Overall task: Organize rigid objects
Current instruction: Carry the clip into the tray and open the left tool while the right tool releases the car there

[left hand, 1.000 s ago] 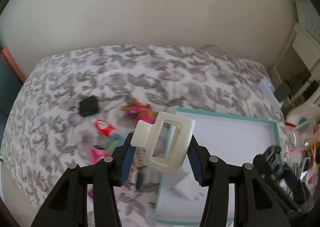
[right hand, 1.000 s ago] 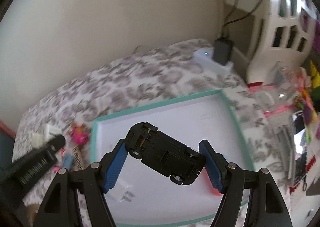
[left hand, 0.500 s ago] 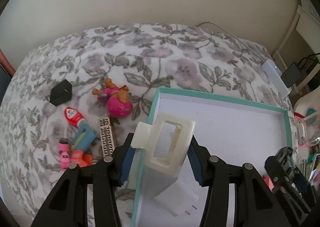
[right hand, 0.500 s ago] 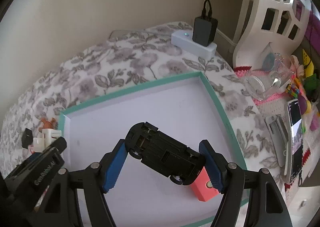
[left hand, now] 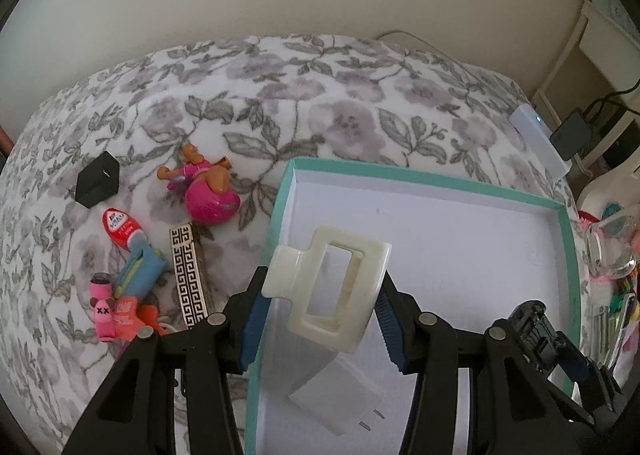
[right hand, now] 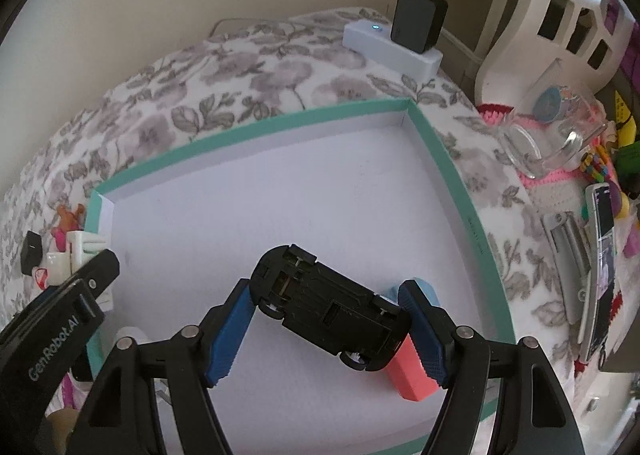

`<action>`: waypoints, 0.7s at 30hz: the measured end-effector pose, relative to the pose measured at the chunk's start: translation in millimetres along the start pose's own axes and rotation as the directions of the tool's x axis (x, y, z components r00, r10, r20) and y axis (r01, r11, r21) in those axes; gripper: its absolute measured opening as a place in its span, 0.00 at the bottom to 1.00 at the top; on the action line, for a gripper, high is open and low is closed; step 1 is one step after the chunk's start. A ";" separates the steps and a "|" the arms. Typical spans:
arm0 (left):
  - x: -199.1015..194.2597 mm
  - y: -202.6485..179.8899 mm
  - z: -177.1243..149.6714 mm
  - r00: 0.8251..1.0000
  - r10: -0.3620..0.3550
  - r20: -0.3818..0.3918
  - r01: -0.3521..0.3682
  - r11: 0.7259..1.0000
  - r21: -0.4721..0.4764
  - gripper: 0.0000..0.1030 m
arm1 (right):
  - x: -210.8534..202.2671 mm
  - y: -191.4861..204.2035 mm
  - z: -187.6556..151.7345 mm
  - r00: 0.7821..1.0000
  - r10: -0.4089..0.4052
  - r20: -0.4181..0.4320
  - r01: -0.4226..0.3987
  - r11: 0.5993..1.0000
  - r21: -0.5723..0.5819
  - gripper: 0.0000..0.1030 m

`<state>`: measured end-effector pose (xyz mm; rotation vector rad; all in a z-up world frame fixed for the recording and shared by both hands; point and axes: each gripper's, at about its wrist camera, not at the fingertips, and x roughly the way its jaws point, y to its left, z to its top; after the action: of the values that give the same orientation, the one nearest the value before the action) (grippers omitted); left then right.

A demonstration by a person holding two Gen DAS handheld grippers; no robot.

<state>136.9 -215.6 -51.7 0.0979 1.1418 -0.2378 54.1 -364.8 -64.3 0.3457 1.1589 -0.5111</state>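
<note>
My left gripper (left hand: pixel 320 319) is shut on a cream hair claw clip (left hand: pixel 330 287), held over the left part of a shallow teal-rimmed box (left hand: pixel 280 215) with a white floor. A white charger plug (left hand: pixel 340 407) lies in the box below the clip. My right gripper (right hand: pixel 326 325) is shut on a black toy car (right hand: pixel 328 319), underside towards the camera, low over the same box (right hand: pixel 452 175). A coral and blue block (right hand: pixel 412 371) lies in the box under the right finger. The other gripper (right hand: pixel 64 311) with the clip shows at the left of the right wrist view.
On the floral bedspread (left hand: pixel 340 111) left of the box lie a black cube (left hand: pixel 98 179), a pink doll toy (left hand: pixel 208 195), a red tube (left hand: pixel 120 227), a patterned barrette (left hand: pixel 188 275) and small pink pieces. A white power strip (right hand: pixel 392 47) with a black adapter, a glass and a phone (right hand: pixel 600 267) sit right.
Both grippers have sunk towards the box with their objects still held. The box and the items on the bedspread now look larger and closer, and the coral block has come into view.
</note>
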 end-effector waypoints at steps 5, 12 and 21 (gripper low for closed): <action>-0.2 -2.8 -1.7 1.000 -0.001 -0.004 0.001 1.000 0.012 0.55 | -1.8 1.8 -0.2 1.000 0.001 0.001 -0.001 1.000 -0.011 0.74; -5.3 -1.0 -0.5 1.000 0.002 0.004 -0.002 1.000 0.013 0.68 | -5.7 4.4 0.0 1.000 -0.011 0.011 0.011 1.000 -0.026 0.78; -21.9 8.9 5.2 0.999 0.013 0.035 -0.012 1.000 -0.016 0.86 | -23.9 4.6 4.0 0.997 -0.012 0.077 0.014 0.999 -0.029 0.86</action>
<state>135.0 -204.9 -30.0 0.0860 1.1078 -0.2185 52.4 -358.1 -40.7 0.2907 1.0937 -0.5136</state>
